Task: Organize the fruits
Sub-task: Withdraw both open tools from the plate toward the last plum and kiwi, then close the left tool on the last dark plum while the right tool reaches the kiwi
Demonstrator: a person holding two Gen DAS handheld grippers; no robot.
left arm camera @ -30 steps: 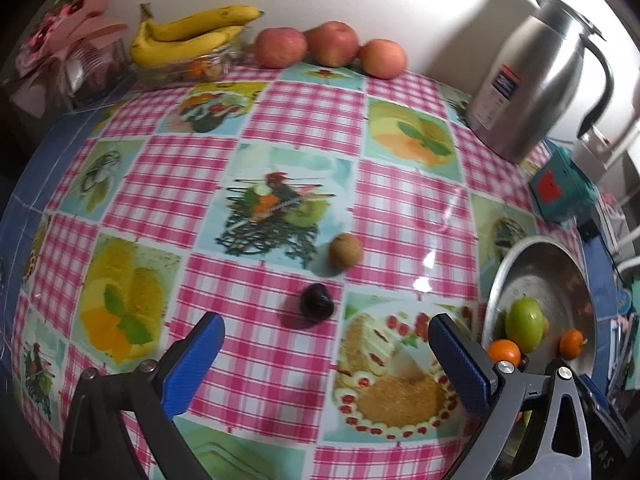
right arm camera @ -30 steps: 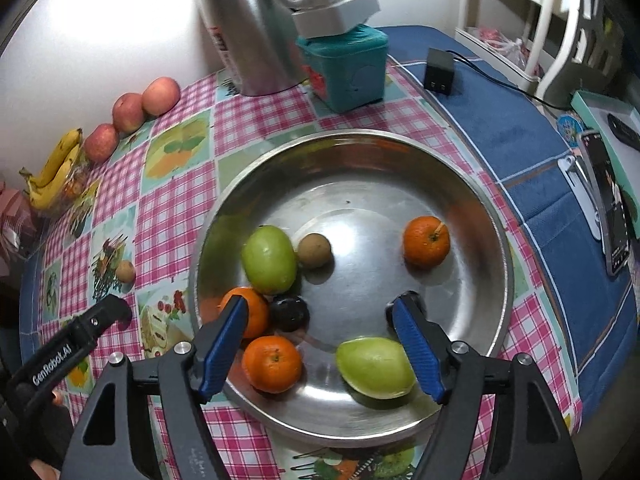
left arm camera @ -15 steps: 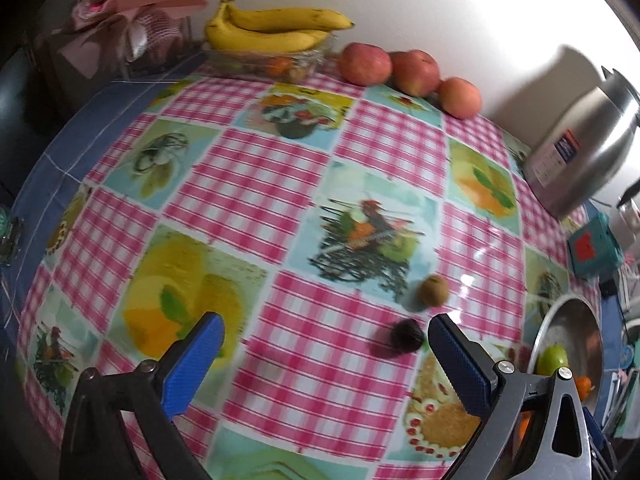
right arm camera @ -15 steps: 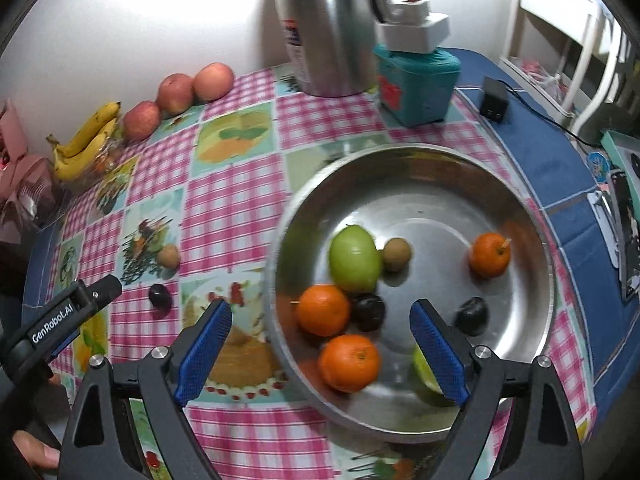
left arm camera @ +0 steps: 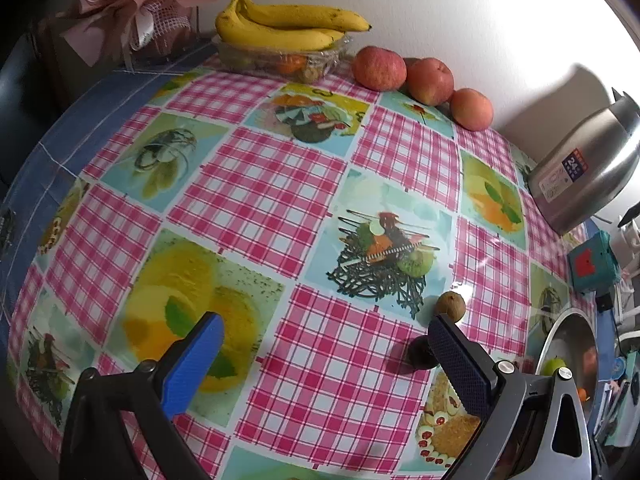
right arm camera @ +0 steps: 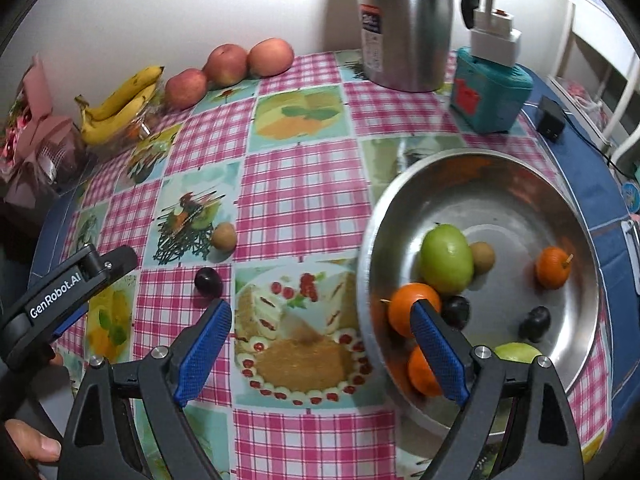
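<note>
A dark plum point(left arm camera: 418, 354) and a brown kiwi point(left arm camera: 451, 306) lie loose on the checked tablecloth, just beyond my left gripper's right finger. My left gripper point(left arm camera: 324, 328) is open and empty above the cloth. In the right wrist view, the plum point(right arm camera: 208, 280) and the kiwi point(right arm camera: 224, 235) lie ahead and to the left. My right gripper point(right arm camera: 320, 312) is open and empty, its right finger over the rim of the steel bowl point(right arm camera: 560, 200). The bowl holds a green mango point(right arm camera: 446, 258), a kiwi point(right arm camera: 482, 257), oranges point(right arm camera: 554, 267) and two plums point(right arm camera: 535, 322).
Bananas point(left arm camera: 280, 28) on a clear tub and three apples point(left arm camera: 380, 68) line the wall. A steel jug point(left arm camera: 588, 176), a teal box point(left arm camera: 592, 264) and a pink bouquet point(left arm camera: 132, 20) stand around the edges. A hand point(right arm camera: 32, 444) holds the left gripper's body point(right arm camera: 80, 276).
My right gripper has slid left from over the bowl to its left rim and its jaws have widened. A second plum now shows in the bowl. The left gripper has shifted left and rolled.
</note>
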